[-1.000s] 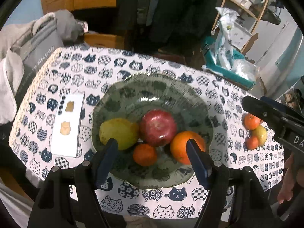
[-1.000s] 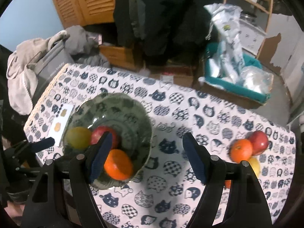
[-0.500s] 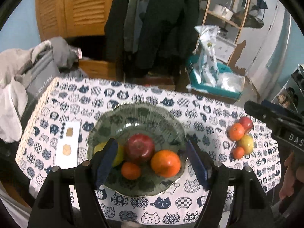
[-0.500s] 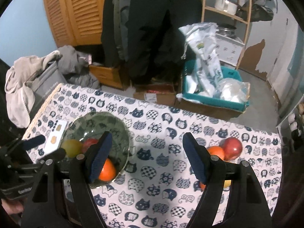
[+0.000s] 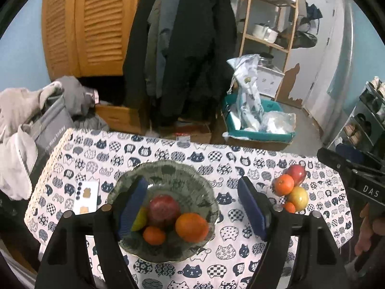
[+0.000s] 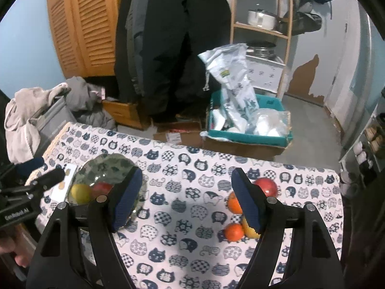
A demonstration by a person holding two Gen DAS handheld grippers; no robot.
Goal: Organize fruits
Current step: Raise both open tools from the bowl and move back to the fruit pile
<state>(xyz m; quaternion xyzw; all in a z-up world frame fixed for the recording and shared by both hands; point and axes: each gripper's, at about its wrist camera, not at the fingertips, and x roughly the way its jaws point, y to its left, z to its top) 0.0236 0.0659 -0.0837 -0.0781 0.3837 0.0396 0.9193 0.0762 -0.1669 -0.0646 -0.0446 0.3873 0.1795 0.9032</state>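
A green patterned plate [image 5: 168,171] on the cat-print tablecloth holds a red apple [image 5: 164,209], a big orange [image 5: 191,227], a small tangerine [image 5: 154,235] and a yellow fruit [image 5: 139,220]. My left gripper [image 5: 192,208] is open and empty, high above the plate. At the table's right lie a red apple [image 5: 298,172], an orange [image 5: 284,184], a yellow apple [image 5: 298,198] and a small tangerine [image 5: 289,207]. My right gripper [image 6: 186,201] is open and empty, above the cloth between the plate [image 6: 105,166] and the loose fruits [image 6: 234,231].
A white card [image 5: 86,196] with small items lies left of the plate. Grey bag and clothes [image 5: 36,125] stand at the table's left edge. Beyond the far edge are a teal box with bags [image 5: 255,125], hanging coats and a wooden shelf.
Both grippers have risen and pulled back from the table, so the plate and fruits look smaller and more of the room shows. Nothing was grasped; the fruits have not moved.
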